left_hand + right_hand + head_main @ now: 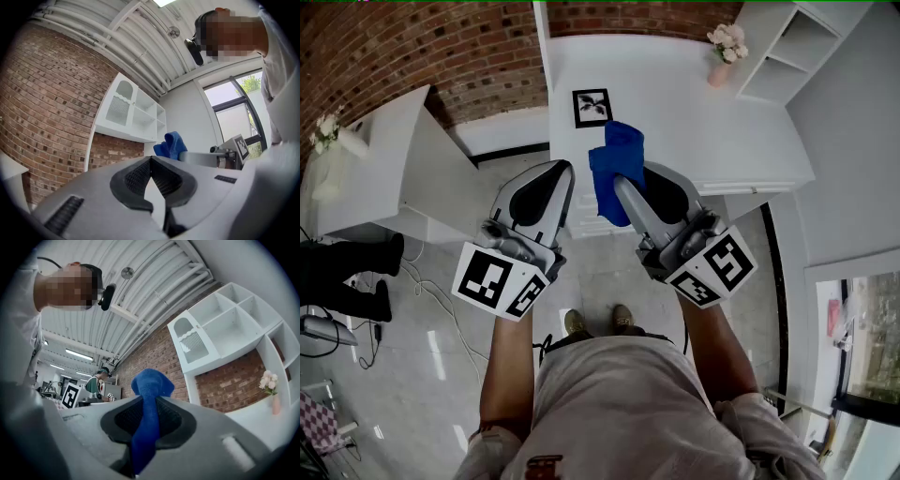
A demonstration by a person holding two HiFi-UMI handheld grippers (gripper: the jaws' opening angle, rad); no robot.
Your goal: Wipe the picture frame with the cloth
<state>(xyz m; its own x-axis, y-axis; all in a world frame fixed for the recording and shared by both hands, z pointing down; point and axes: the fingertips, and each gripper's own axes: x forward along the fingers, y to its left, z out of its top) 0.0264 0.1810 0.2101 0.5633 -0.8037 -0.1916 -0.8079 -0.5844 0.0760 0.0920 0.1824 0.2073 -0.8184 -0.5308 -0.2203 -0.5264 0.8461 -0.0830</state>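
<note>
The blue cloth [619, 155] drops partly out of sight behind the right gripper [622, 185]. The picture frame's [592, 107] dark print is too small to identify, and the top edge crops the white shelf unit [797, 42].

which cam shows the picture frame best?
Head view. The picture frame shows whole on the white table, just past the blue cloth. Neither the left gripper view nor the right gripper view shows it: both aim up at the wall shelves.
</note>
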